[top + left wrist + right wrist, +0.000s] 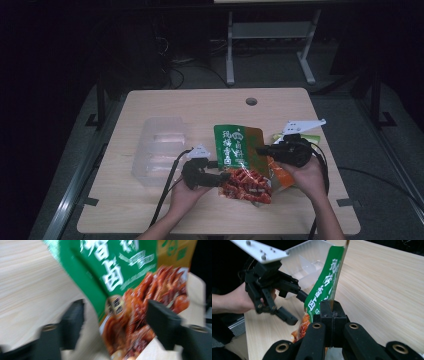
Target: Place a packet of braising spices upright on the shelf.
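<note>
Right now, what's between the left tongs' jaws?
The green snack pouch sits between the left tongs, jaws apart and not pressing it, per the left gripper view.

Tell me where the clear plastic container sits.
In the high view, the clear plastic container rests on the table's left half, left of the green snack pouch.

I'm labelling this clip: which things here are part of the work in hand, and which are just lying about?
In use:
- green and red food pouch, pinched at its edge by the right gripper
- left gripper, fingers either side of the pouch, not pressing

Lying about:
- clear plastic tray
- green packet behind the right gripper
</note>
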### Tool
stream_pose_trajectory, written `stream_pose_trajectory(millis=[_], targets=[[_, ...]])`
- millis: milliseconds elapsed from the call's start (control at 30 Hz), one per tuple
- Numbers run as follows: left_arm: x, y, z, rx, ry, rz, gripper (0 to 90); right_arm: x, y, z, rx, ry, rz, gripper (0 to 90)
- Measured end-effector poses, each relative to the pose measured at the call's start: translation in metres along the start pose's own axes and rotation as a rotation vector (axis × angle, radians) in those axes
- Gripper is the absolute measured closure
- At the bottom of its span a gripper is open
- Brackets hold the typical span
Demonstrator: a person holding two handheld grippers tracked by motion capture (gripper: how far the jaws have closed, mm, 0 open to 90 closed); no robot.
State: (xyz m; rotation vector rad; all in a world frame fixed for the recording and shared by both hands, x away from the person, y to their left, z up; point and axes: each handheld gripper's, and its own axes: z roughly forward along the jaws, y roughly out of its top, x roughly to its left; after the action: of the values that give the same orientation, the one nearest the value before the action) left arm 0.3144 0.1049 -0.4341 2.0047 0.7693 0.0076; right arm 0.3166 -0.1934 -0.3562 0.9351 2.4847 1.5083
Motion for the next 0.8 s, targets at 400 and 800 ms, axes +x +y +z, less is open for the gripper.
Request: stream_pose_trajectory(millis=[400,800], targets=[[0.004,0.004,-0.001,-0.019,-0.056,-0.036,85.0,-0.006,-0.011,-0.006,0.0,-0.012,0.028,89.7],[-0.007,0.003,-0.012,-0.059,-0.004,0.005,87.5,-0.01,-0.02,0.012,0.069,0.019,0.059,81.7]])
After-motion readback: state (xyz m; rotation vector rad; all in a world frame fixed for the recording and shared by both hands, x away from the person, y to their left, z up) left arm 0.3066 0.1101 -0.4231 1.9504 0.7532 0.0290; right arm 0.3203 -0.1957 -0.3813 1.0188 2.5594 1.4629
